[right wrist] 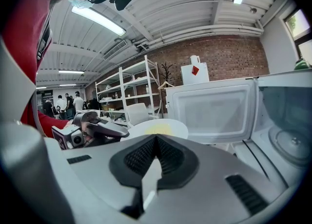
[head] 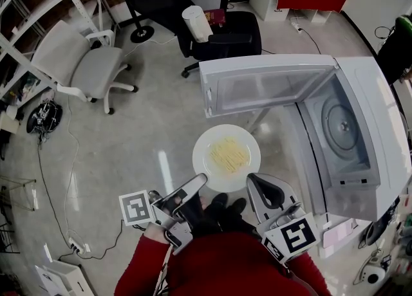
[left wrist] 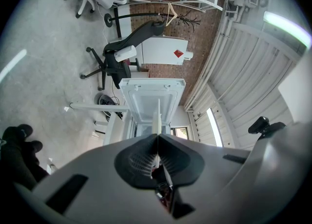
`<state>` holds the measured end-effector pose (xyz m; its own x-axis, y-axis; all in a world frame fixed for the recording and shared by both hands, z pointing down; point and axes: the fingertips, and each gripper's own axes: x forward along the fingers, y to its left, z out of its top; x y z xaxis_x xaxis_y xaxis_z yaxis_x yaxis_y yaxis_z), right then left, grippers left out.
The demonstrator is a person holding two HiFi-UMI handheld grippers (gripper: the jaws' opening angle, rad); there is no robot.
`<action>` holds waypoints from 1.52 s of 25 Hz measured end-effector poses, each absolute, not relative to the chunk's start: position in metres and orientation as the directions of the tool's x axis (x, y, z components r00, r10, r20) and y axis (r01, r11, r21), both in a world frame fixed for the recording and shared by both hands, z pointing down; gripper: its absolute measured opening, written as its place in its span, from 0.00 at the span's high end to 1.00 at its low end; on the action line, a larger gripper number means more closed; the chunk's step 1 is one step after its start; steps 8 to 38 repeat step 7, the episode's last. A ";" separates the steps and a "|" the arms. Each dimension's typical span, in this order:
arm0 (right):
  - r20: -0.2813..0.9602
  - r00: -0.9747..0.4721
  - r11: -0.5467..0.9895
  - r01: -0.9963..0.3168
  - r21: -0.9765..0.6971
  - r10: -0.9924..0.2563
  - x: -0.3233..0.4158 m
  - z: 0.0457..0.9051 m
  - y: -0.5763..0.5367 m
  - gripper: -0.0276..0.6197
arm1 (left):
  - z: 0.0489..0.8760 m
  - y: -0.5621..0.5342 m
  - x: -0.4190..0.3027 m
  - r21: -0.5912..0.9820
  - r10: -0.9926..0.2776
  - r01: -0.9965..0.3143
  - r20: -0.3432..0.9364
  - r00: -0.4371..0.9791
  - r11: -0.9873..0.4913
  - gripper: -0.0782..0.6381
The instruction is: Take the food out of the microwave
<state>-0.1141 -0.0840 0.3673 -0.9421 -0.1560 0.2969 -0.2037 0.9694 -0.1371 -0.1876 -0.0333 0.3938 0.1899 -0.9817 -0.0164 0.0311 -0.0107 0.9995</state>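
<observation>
Plate, round, white and smooth, hangs in the air just outside the open microwave, with a pale yellow heap of food at its centre. My left gripper is pinched shut on the near-left rim, its ribbed black pads pressed against the thin edge. My right gripper is clamped on the near-right rim. The microwave's white door stands wide open. A round turntable lies inside the boxy cavity. Below is glossy grey floor.

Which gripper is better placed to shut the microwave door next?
Probably right: the right gripper is empty and nearer the microwave, while the left gripper is clamped on the plate of food.
</observation>
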 end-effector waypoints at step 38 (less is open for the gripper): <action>0.293 -0.943 0.970 -0.204 -0.132 -0.159 -0.119 0.366 -0.087 0.94 | 0.393 -0.036 -0.190 0.999 -0.981 0.033 -0.019 0.192 -0.012 0.87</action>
